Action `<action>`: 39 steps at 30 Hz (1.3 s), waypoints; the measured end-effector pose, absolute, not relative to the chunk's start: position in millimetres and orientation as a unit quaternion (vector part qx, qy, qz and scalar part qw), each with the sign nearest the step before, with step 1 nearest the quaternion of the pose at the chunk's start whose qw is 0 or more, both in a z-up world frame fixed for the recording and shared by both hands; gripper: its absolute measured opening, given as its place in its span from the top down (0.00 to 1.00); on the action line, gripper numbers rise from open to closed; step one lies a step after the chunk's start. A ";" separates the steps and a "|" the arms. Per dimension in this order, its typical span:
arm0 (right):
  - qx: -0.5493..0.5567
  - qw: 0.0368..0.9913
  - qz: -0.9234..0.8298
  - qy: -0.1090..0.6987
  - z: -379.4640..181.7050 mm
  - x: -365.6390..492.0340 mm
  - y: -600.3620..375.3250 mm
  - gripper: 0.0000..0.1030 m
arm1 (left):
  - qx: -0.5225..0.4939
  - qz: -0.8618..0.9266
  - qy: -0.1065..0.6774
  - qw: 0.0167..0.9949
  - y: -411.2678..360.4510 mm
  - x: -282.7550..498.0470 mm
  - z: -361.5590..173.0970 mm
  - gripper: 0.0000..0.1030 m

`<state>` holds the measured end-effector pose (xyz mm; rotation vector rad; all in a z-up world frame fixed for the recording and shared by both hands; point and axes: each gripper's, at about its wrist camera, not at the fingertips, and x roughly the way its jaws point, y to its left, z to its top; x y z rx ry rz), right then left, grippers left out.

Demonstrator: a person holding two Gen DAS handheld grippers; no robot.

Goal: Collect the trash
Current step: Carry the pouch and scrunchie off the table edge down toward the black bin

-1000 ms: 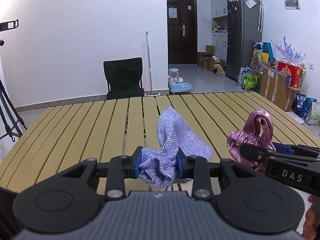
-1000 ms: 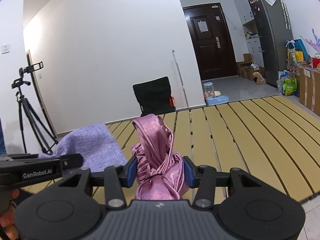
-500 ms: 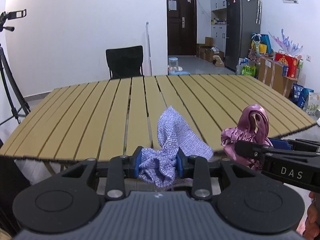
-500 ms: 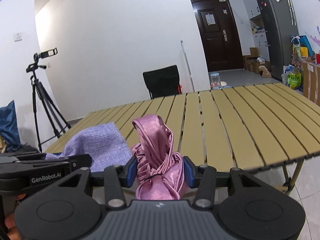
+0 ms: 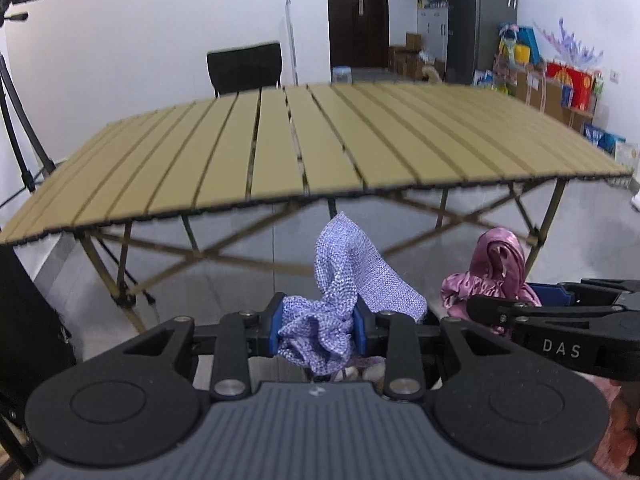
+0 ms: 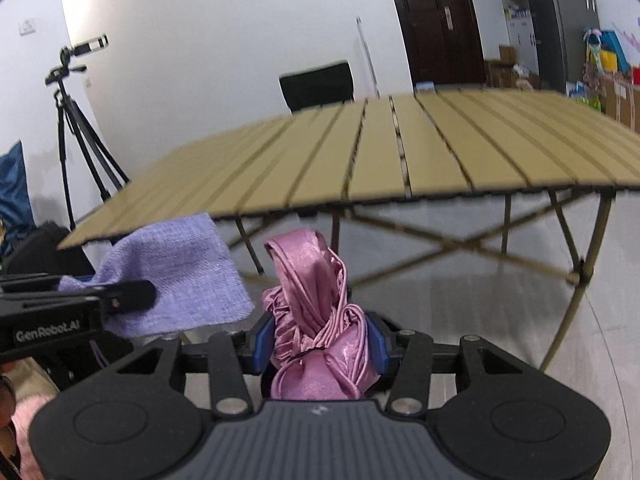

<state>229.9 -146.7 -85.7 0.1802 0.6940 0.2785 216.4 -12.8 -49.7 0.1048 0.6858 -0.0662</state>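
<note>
Both views are fisheye cameras riding just behind their own gripper fingers, looking forward and somewhat downward. The left wrist view sits close behind the left gripper (image 5: 316, 330), low at frame centre, and faces the near edge of the table (image 5: 312, 148), which spans the middle of the frame from slightly above its top. The right gripper (image 5: 532, 312) enters at its lower right. The right wrist view sits close behind the right gripper (image 6: 318, 340) and faces the same table (image 6: 400, 152) from further right, with the left gripper (image 6: 92, 300) at its left edge. Both share the table, the chair (image 5: 244, 66) (image 6: 316, 86) beyond it, the white wall and the dark door at upper right.
</note>
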 end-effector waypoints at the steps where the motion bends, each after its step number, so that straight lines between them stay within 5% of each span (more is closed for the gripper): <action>1: 0.086 0.924 0.134 0.347 -92.7 228.4 -146.0 0.55 | 0.053 -0.032 0.344 0.937 -11.7 215.8 -57.0 0.68; 20: 0.079 0.880 0.087 0.460 -195.9 209.5 -159.8 0.55 | 0.029 0.016 0.436 0.899 13.9 217.4 -157.2 0.68; 39: 0.107 0.866 0.060 0.484 -217.2 228.5 -173.2 0.55 | 0.011 0.038 0.475 0.879 28.1 233.7 -173.8 0.68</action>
